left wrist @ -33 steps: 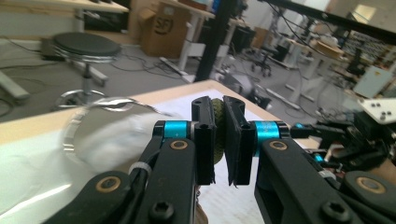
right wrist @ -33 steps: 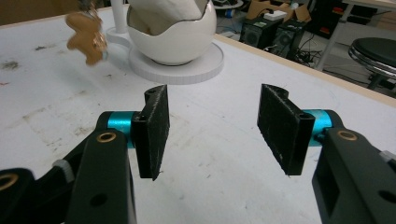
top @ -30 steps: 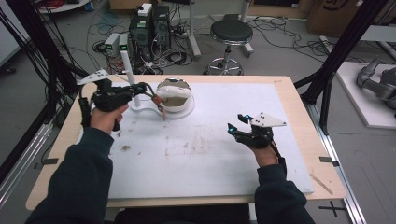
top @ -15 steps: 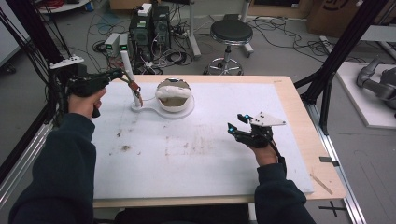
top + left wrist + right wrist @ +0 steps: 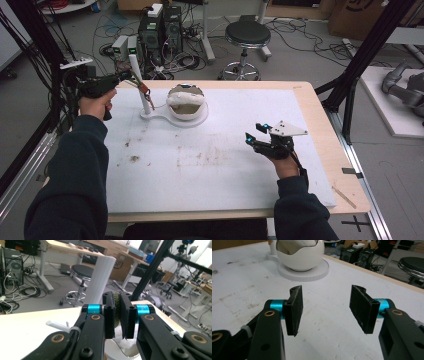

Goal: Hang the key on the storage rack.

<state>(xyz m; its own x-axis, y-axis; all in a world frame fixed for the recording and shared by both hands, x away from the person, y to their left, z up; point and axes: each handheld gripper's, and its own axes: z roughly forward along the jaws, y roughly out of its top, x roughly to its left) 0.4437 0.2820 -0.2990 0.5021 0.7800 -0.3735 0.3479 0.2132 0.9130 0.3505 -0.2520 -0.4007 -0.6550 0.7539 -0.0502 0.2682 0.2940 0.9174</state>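
Stained white table (image 5: pixel 210 165); left gripper (image 5: pixel 117 312) clamps an olive strap (image 5: pixel 116 311), right gripper (image 5: pixel 325 308) open.

Black stool (image 5: pixel 247 35) and PC towers (image 5: pixel 161 25) behind table; brown smudges (image 5: pixel 134 158), prob. dirt.

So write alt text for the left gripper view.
The left gripper has its two black jaws shut on a small olive-green object, held up before a white post. Behind stand a black stool and a cluttered workshop floor.
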